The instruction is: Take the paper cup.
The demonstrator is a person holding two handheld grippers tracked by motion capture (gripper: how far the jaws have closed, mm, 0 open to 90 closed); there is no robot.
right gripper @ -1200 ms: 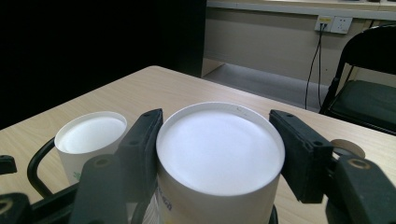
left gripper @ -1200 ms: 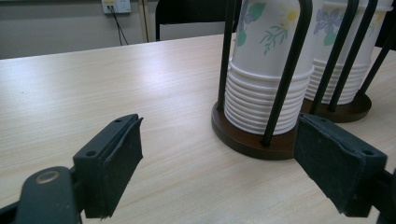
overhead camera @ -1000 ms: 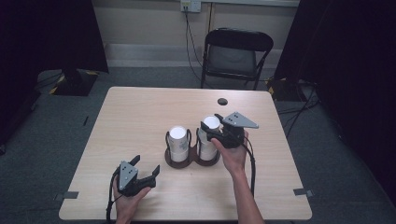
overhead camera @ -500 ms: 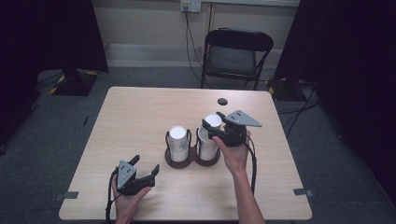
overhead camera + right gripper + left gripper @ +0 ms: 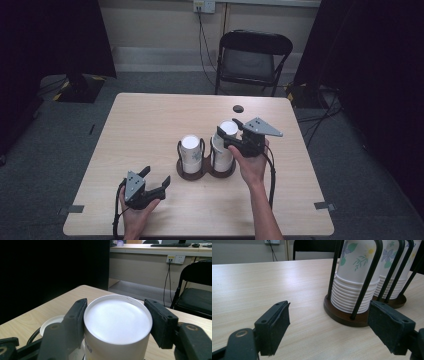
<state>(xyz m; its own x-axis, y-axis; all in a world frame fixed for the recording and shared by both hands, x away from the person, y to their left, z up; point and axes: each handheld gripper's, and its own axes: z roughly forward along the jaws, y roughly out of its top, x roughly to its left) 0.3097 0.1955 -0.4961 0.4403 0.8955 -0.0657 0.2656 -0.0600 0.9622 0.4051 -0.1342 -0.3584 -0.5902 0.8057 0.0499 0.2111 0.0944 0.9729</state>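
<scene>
A black wire holder (image 5: 194,173) with a brown base (image 5: 340,315) carries two stacks of upside-down white paper cups with flower prints. The left stack (image 5: 190,150) (image 5: 354,277) stands untouched. My right gripper (image 5: 229,131) (image 5: 117,322) is shut on the top cup (image 5: 228,128) (image 5: 117,318) of the right stack (image 5: 221,157) (image 5: 392,277), with its pads on the cup's two sides just below the white bottom. My left gripper (image 5: 156,176) (image 5: 328,315) rests low at the table's front left, open and holding nothing, pointing at the holder.
The wooden table (image 5: 140,125) has a small black round thing (image 5: 238,108) near its far edge. A black folding chair (image 5: 252,57) stands behind the table. Dark curtains hang on both sides, and a cable trails from each gripper.
The right gripper and its cup have barely shifted, a touch upward. The left gripper has stayed where it was.
</scene>
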